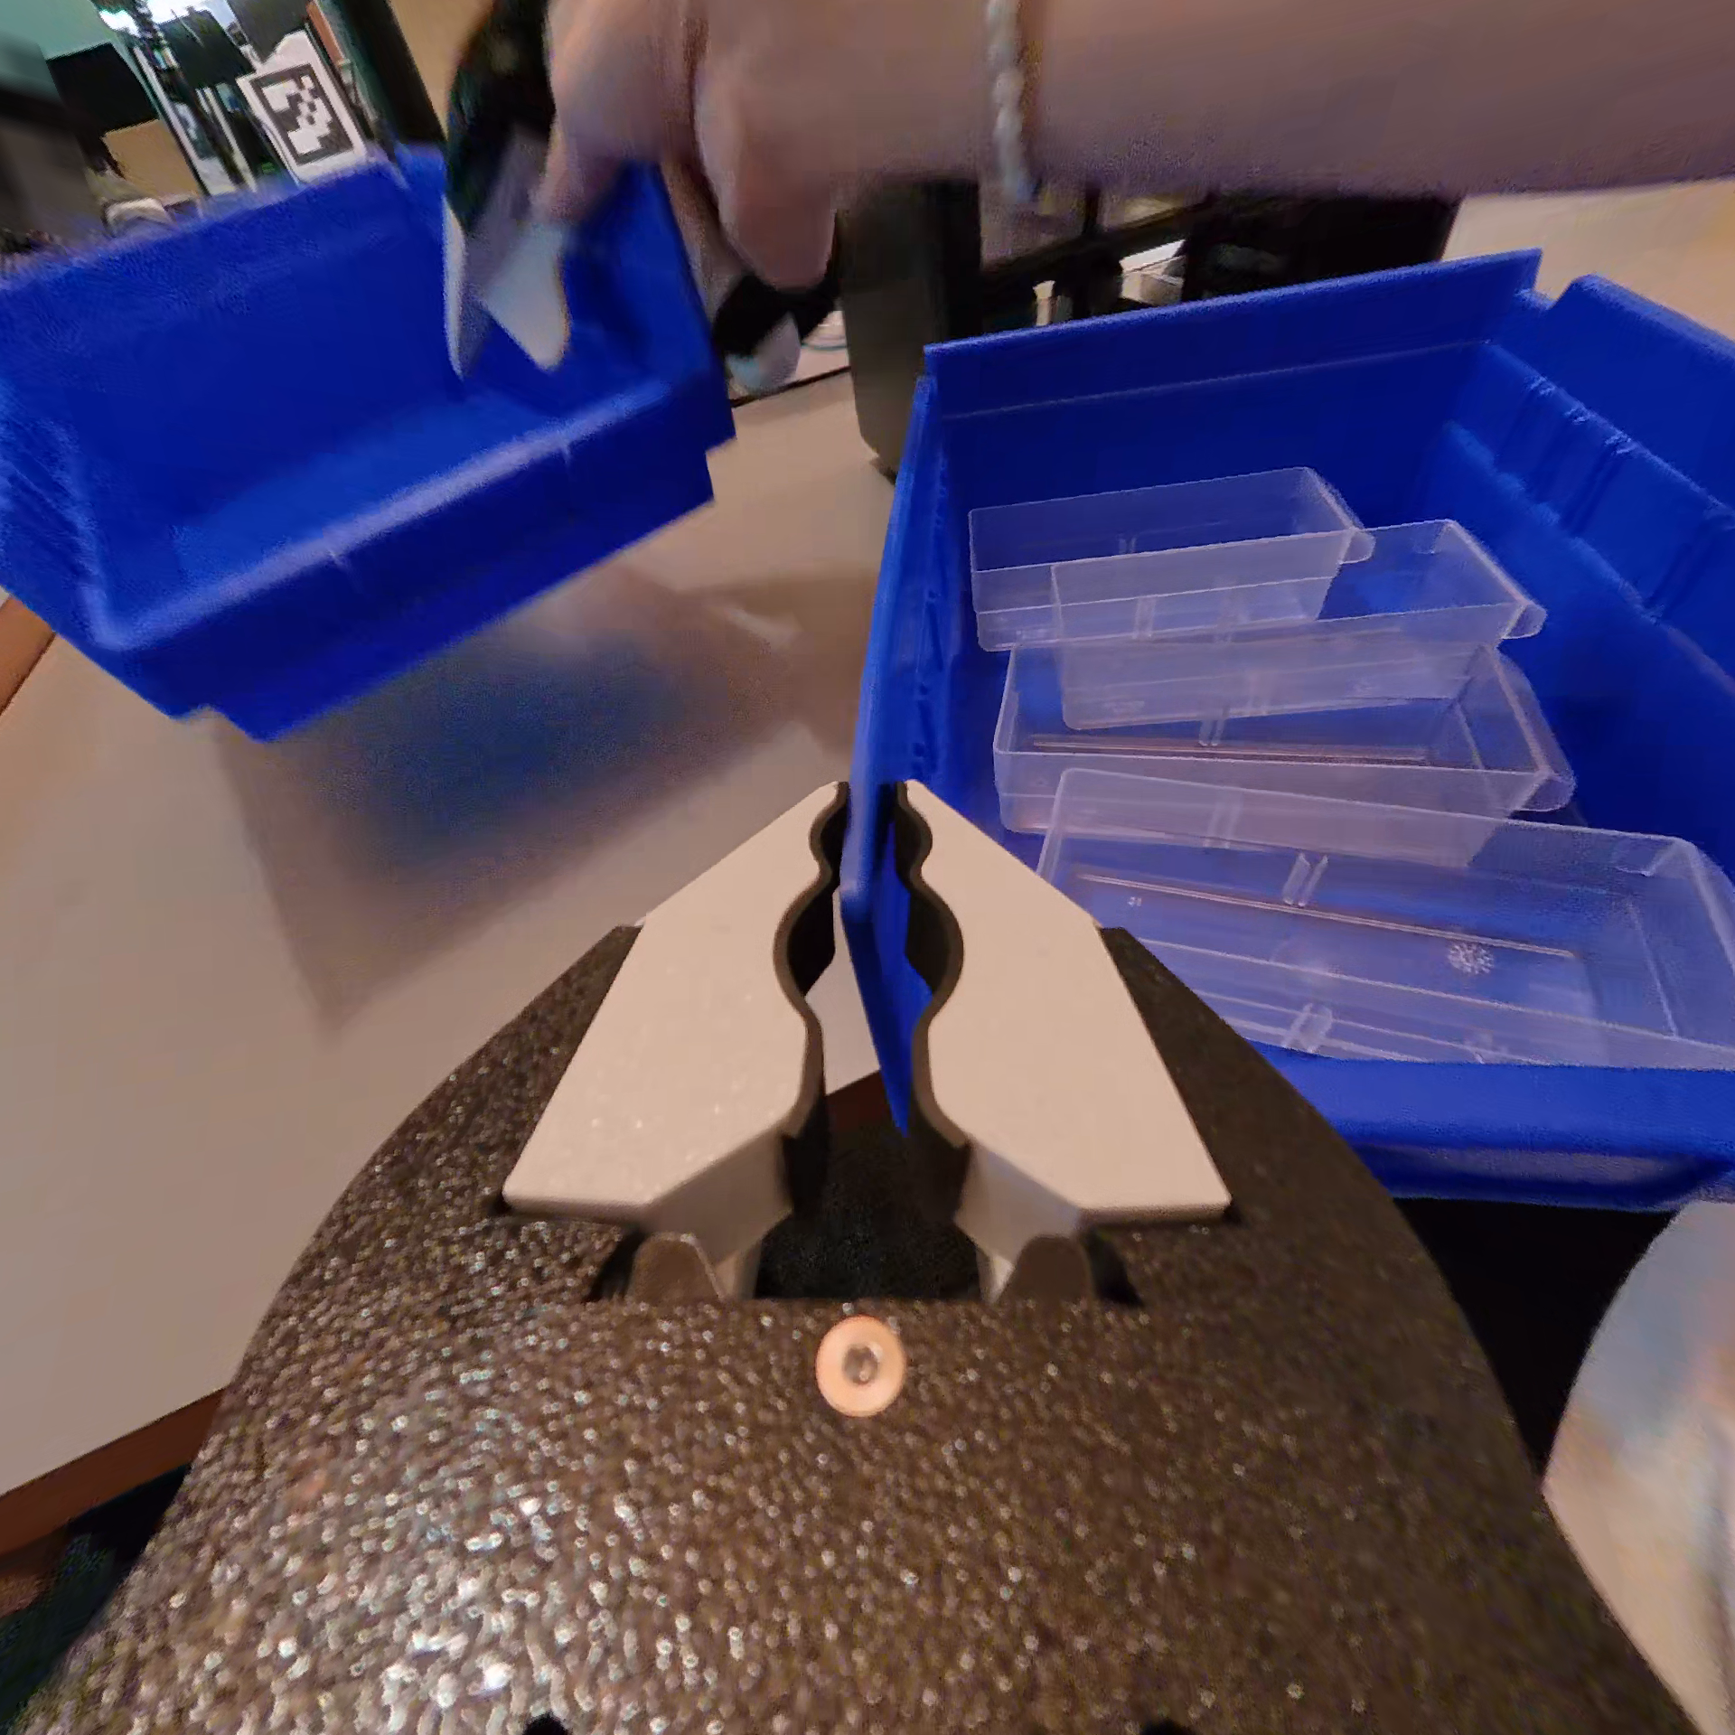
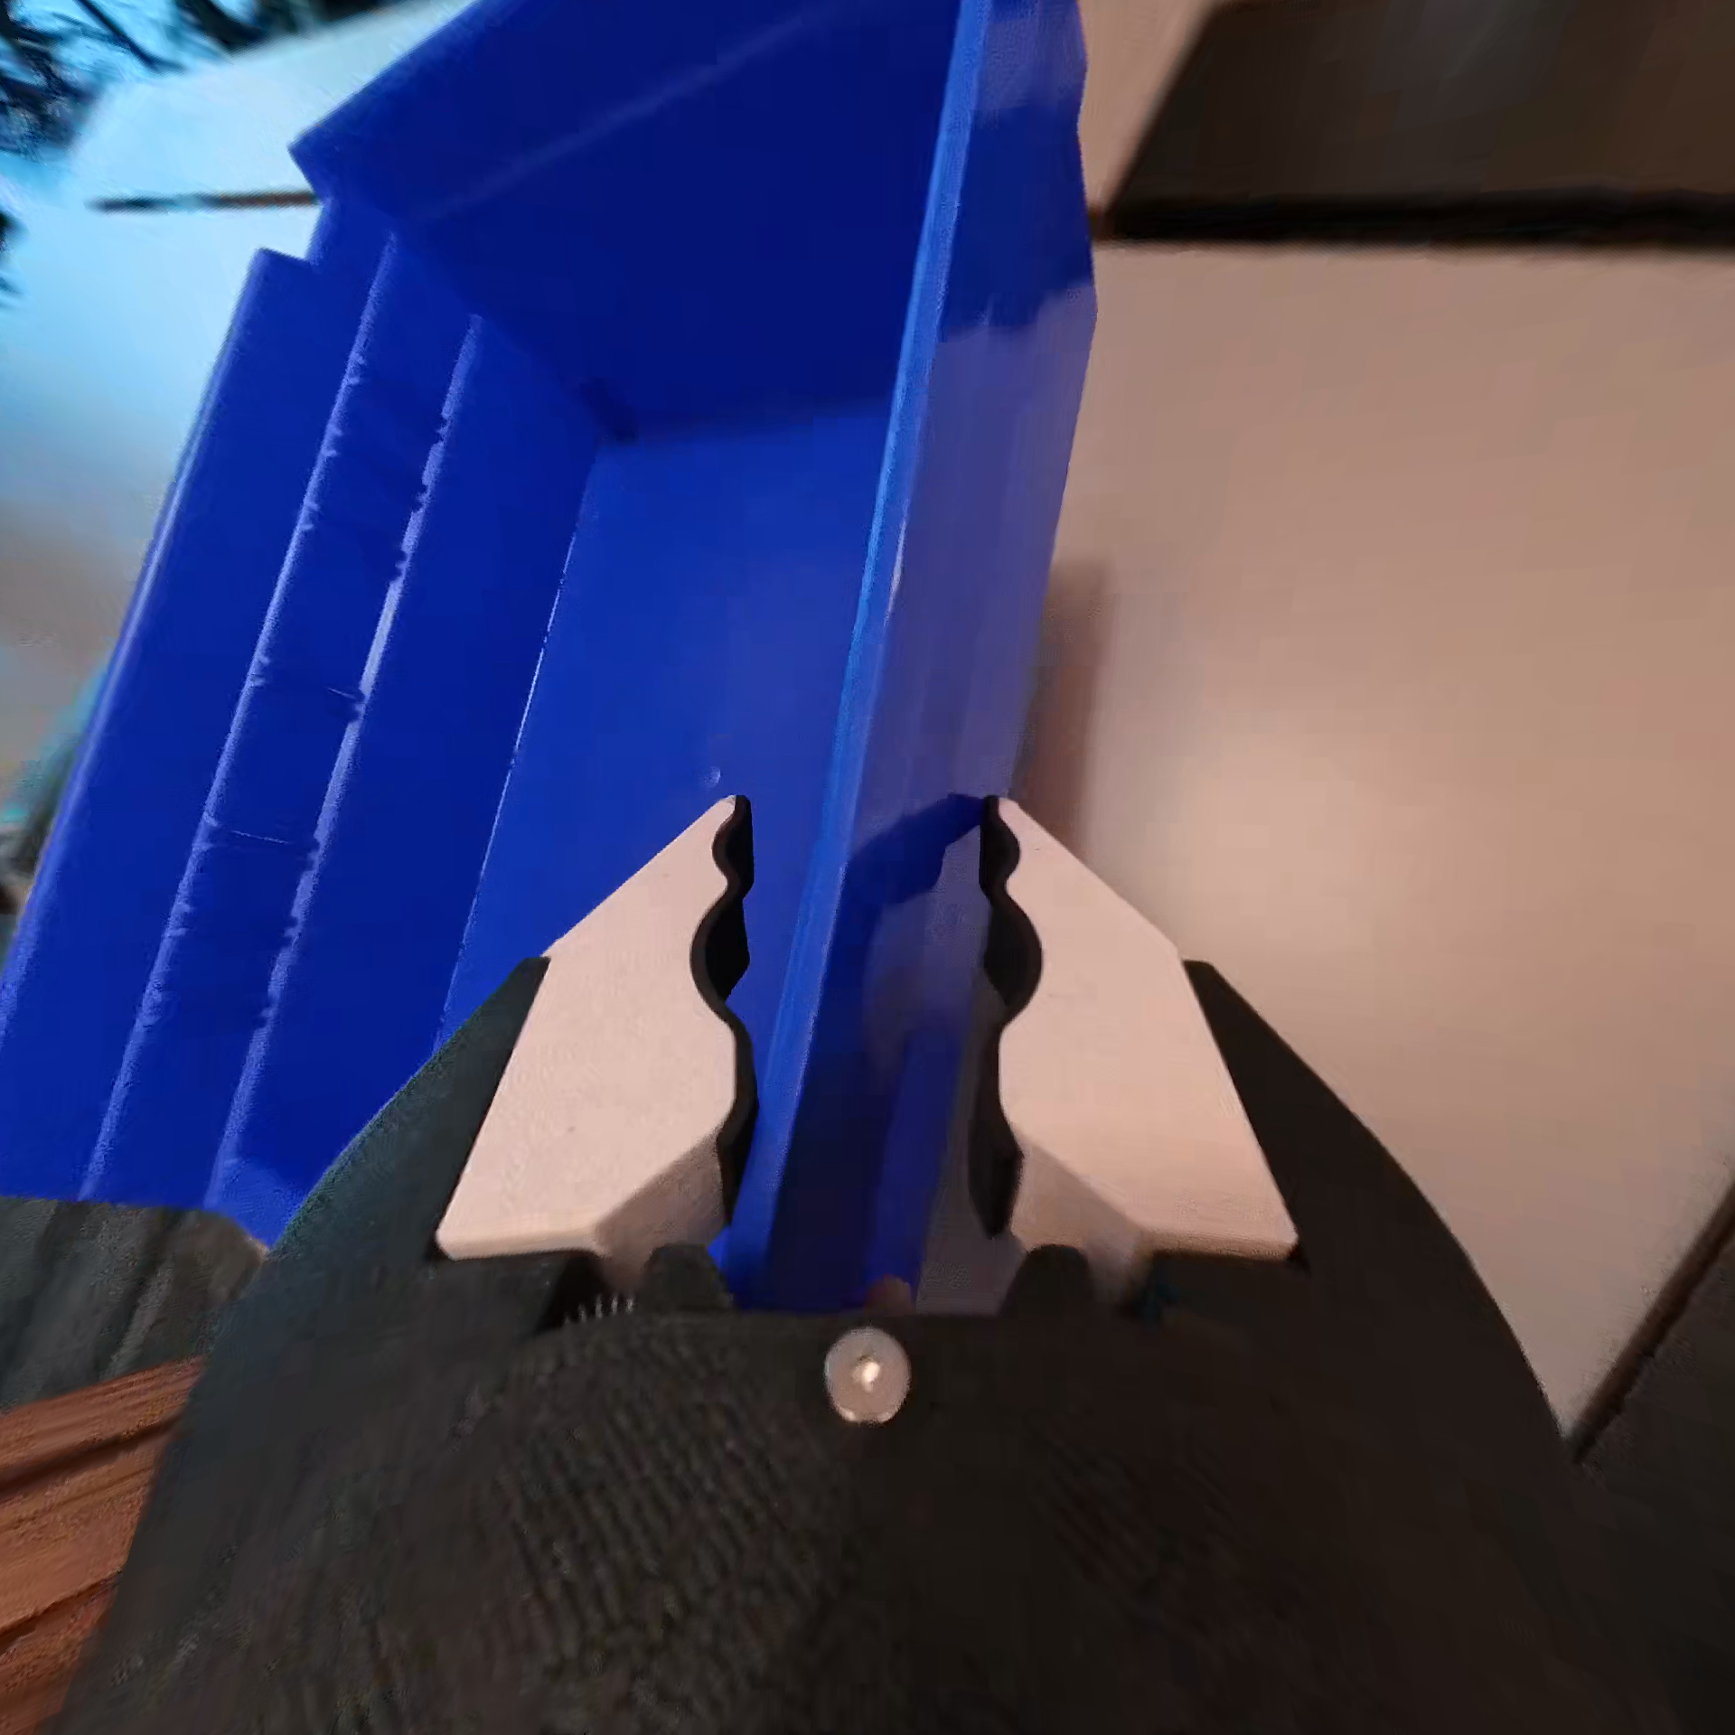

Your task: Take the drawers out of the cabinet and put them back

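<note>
My left gripper [image 1: 873, 793] is shut on the near-left wall of a blue bin [image 1: 1596, 451] that holds several clear plastic drawers [image 1: 1267, 732], lying stacked and overlapping. A second blue bin [image 1: 329, 526], empty, is at the left; it looks tilted and raised off the table, and is blurred. My right gripper [image 1: 507, 310], held by a hand [image 1: 751, 141], grips its far wall. In the right wrist view my right gripper [image 2: 864, 807] is closed on the rim of that empty bin [image 2: 704, 469]. No cabinet is in view.
The beige table [image 1: 376, 939] runs under both bins, with its edge at the lower left; it also shows in the right wrist view [image 2: 1361, 751]. A dark upright object [image 1: 901, 329] stands behind the bins. A black-and-white marker board [image 1: 305, 113] is at the far back left.
</note>
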Tool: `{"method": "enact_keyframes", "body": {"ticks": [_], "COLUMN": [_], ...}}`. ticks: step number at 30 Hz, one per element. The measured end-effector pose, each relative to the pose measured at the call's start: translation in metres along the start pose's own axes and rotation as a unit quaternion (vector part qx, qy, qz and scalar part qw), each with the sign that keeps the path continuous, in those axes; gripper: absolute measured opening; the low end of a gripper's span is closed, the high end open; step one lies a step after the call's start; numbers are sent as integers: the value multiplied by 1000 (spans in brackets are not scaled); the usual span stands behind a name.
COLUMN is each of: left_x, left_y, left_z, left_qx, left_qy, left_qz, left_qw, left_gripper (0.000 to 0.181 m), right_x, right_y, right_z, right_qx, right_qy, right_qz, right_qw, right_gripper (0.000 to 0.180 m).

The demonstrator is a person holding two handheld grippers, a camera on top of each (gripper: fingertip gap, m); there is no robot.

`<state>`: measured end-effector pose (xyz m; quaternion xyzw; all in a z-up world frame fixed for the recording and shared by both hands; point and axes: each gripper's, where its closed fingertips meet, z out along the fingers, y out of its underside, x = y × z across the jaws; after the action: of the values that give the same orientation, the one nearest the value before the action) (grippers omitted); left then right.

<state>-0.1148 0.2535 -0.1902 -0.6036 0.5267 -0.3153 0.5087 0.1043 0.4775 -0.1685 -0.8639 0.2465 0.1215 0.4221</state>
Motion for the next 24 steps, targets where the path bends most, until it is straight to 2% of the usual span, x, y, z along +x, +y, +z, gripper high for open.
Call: {"method": "enact_keyframes", "body": {"ticks": [3,7,12,17,21,24], "left_x": [-15,-52,-129,-192,-220,-229], "left_y": [3,11,33,48,52,47], "left_z": [0,-8,-36,-56,-50,-32], "left_qx": [-11,-36,-70,-82,-71,-63], "left_qy": [-10,-28,-79,-172,-240,-263], "left_qz": [5,10,-49,-103,-121,-120], "left_qw": [1000,999,993,976,960,955], "left_gripper": [6,7,7,8,7,6], "right_x": [-52,-108,-109,-26,87,183], "right_y": [-43,-96,-139,-162,-163,-146], "right_z": [-47,-141,-274,-394,-476,-523], "right_qx": [53,124,208,281,336,360], "right_qy": [-70,-164,-207,-202,-143,-61], "right_qz": [-17,-51,-97,-87,-58,-40], "right_qw": [996,977,951,934,929,930], "right_gripper": [47,46,47,47,47,47]}}
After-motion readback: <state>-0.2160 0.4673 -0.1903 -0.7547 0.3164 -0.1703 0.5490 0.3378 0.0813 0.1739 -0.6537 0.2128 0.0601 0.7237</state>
